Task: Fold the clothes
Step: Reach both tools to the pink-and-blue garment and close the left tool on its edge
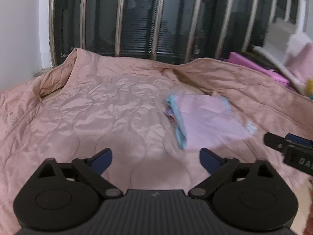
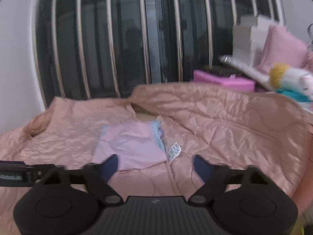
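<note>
A folded garment of pale lilac cloth with a light blue trim (image 1: 207, 117) lay flat on a wrinkled, quilted, salmon-pink bedspread (image 1: 88, 105), a little in front of both grippers. A small white care label (image 2: 174, 149) stuck out from its edge on the right side in the right wrist view.

The left gripper (image 1: 156, 159) had its black arms with dark blue pads spread wide, and nothing was between them; only the bedspread showed in the gap. The right gripper (image 2: 155, 166) was also open, though less wide, and it held nothing. Its left pad overlapped the near edge of the garment in the picture, but I could not tell if it touched the cloth.

Behind the bed stood a dark window with shiny metal bars (image 2: 144, 39). At the far right were a pink cushion (image 2: 283, 47) and a bright magenta box (image 2: 225, 78).
</note>
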A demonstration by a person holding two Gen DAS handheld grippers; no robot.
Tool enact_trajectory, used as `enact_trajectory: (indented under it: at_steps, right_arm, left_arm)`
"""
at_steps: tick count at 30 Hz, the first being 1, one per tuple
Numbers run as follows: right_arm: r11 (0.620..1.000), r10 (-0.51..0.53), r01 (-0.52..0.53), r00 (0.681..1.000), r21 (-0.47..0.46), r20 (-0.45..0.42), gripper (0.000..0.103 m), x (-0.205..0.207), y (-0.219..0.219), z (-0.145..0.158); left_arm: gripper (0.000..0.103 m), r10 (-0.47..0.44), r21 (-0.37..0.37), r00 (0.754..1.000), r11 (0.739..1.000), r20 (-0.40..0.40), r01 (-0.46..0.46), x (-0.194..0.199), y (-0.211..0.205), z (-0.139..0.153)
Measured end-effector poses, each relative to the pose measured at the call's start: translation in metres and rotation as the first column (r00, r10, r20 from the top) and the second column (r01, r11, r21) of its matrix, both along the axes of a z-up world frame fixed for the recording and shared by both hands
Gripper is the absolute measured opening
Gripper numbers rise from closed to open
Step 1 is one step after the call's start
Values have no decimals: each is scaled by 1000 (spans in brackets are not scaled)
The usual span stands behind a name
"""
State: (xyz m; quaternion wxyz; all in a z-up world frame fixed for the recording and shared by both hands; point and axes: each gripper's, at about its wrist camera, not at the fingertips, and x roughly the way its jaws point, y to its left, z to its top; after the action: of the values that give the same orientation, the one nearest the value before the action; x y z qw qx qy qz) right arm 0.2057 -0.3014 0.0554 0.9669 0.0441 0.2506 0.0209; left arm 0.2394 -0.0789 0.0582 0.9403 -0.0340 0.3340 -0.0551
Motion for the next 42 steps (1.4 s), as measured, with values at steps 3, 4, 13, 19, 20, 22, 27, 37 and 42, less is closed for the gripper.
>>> enact_trajectory:
  at_steps: [3, 4, 13, 19, 20, 22, 27, 37, 42]
  right_arm:
    - [1000, -13, 13, 999, 4, -51, 57, 38, -11, -8]
    - [1000, -18, 19, 998, 10, -67, 58, 51, -14, -13]
    - [996, 65, -54, 986, 75, -152, 11, 97, -10, -48]
    - [992, 89, -74, 985, 104, -147, 1, 74, -2, -40]
    - [991, 103, -90, 985, 97, -139, 0, 64, 1, -36]
    - [985, 147, -134, 982, 109, -122, 0, 39, 7, -25]
    - [965, 246, -237, 966, 110, -77, 0, -56, 27, -9]
    - [970, 238, -232, 967, 71, -92, 34, -140, 40, -26]
    - [992, 123, -123, 992, -40, 6, 46, -89, 29, -11]
  left_arm:
    - [88, -4, -59, 999, 998, -38, 2, 28, -5, -8]
    - [87, -9, -78, 999, 997, -49, 5, 37, -7, -11]
    - [4, -53, -126, 991, 991, -121, 37, 74, -25, -41]
    - [0, -57, -112, 997, 992, -56, 51, 40, -17, -27]
    - [0, -64, -116, 997, 991, -47, 58, 30, -15, -22]
    - [0, -86, -125, 996, 989, -26, 82, 4, -12, -12]
    - [0, -118, -149, 992, 981, 42, 123, -91, 1, 9]
    - [78, -132, -63, 988, 989, 79, 137, -74, -14, 18]
    - [77, -73, -71, 997, 995, -10, 72, 5, -22, 0]
